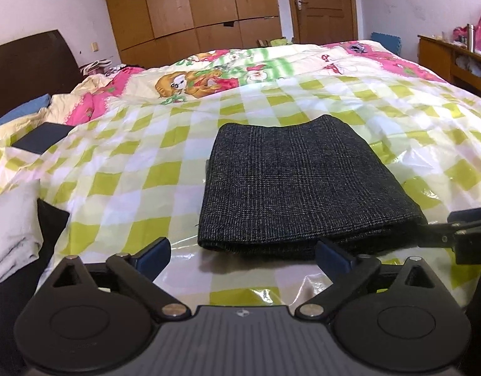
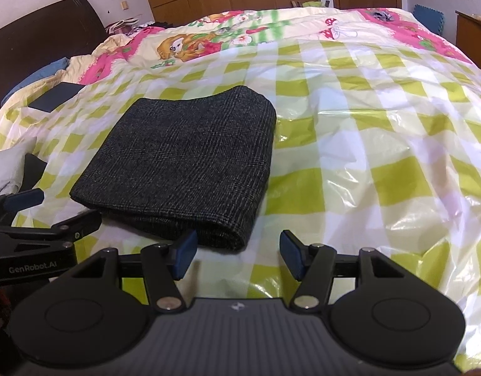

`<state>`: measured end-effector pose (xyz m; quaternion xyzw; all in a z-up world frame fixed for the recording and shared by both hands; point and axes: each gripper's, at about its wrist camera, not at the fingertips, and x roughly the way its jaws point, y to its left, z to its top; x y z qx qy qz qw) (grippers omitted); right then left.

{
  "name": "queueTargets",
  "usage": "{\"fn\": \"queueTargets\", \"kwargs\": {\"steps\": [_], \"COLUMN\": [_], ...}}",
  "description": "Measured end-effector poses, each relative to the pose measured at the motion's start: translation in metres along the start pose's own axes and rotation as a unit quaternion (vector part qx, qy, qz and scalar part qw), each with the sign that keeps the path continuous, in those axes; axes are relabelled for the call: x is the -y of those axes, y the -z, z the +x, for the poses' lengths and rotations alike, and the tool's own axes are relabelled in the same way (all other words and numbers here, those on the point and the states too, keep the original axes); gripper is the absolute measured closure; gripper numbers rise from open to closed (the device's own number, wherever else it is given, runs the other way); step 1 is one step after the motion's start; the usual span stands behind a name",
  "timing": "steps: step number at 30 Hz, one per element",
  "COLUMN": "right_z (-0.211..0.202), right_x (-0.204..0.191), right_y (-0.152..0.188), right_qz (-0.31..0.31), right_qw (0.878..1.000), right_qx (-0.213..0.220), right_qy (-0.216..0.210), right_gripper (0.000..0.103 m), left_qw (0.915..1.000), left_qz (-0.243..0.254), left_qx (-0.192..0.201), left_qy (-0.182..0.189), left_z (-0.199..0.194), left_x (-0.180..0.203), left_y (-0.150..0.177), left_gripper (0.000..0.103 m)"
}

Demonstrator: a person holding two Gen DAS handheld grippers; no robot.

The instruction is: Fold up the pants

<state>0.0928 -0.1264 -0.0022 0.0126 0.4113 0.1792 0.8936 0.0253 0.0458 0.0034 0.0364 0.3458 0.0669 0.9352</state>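
A dark grey checked woven pair of pants point(image 1: 290, 185), folded into a thick rectangle, lies near the front edge of a bed covered by a glossy yellow-green and white chequered plastic sheet point(image 2: 381, 163). The left gripper point(image 1: 243, 255) and right gripper point(image 2: 237, 255) hover just before it, jaws apart and empty; brown wooden wardrobes point(image 1: 190, 3) line the far wall

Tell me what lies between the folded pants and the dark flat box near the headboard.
Only bare checked plastic sheet lies between the pants and the box, clearest in the right wrist view.
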Motion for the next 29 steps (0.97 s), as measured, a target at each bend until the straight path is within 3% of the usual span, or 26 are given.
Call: {"fn": "queueTargets", "kwargs": {"steps": [9,29], "right_z": [-0.004,-0.002], "right_x": [-0.008,-0.014], "right_y": [0.007,0.010], "right_qz": [0.001,-0.010], "right_qw": [1.000,1.000], "right_qx": [-0.008,-0.014], "right_qy": [-0.010,-0.006], "right_gripper": [0.043,0.041], "left_qw": [0.9994,0.9990], "left_qz": [-0.016,-0.005], "left_qx": [-0.014,-0.024], "left_qy": [0.025,0.037], "left_z": [-0.003,-0.008], "left_x": [0.001,0.008], "left_y": [0.005,0.009], "left_gripper": [0.000,0.000]}}
